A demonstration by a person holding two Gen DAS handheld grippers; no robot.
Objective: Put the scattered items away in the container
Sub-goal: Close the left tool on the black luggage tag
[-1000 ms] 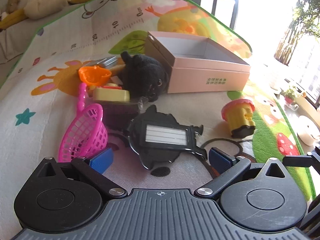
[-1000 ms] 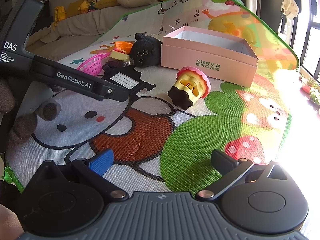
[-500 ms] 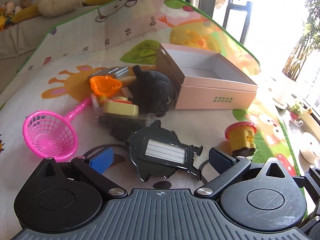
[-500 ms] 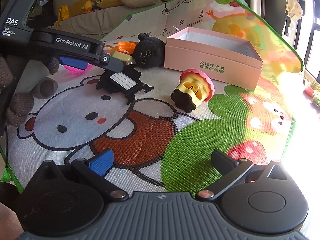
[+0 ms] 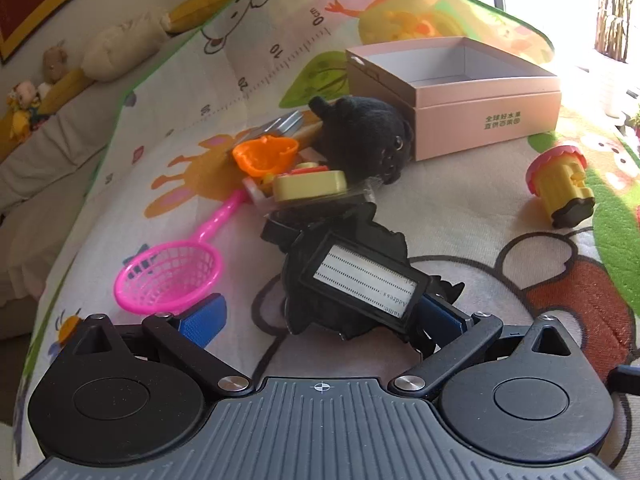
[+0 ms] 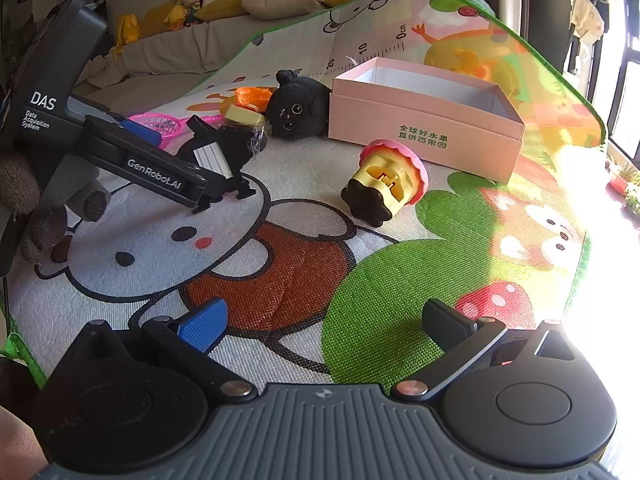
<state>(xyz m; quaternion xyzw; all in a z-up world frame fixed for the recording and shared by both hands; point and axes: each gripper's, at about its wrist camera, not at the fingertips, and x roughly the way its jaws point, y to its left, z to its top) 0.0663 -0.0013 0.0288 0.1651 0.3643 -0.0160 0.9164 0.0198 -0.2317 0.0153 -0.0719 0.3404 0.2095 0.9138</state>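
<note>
Left gripper [image 5: 320, 320] fingers wide, black luggage tag with white address card [image 5: 352, 280] tilted between them, touching right pad. Right gripper [image 6: 324, 320] fingers wide, empty, above cartoon play mat [image 6: 280, 272]. Open pink cardboard box [image 6: 424, 128] beyond, black plush cat [image 6: 296, 110] beside it.

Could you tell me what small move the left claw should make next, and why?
Probably close. The left claw is open around the black cat-shaped luggage tag with the white address card; one blue pad sits against the tag's edge, the other apart. The open pink cardboard box looks empty.
</note>
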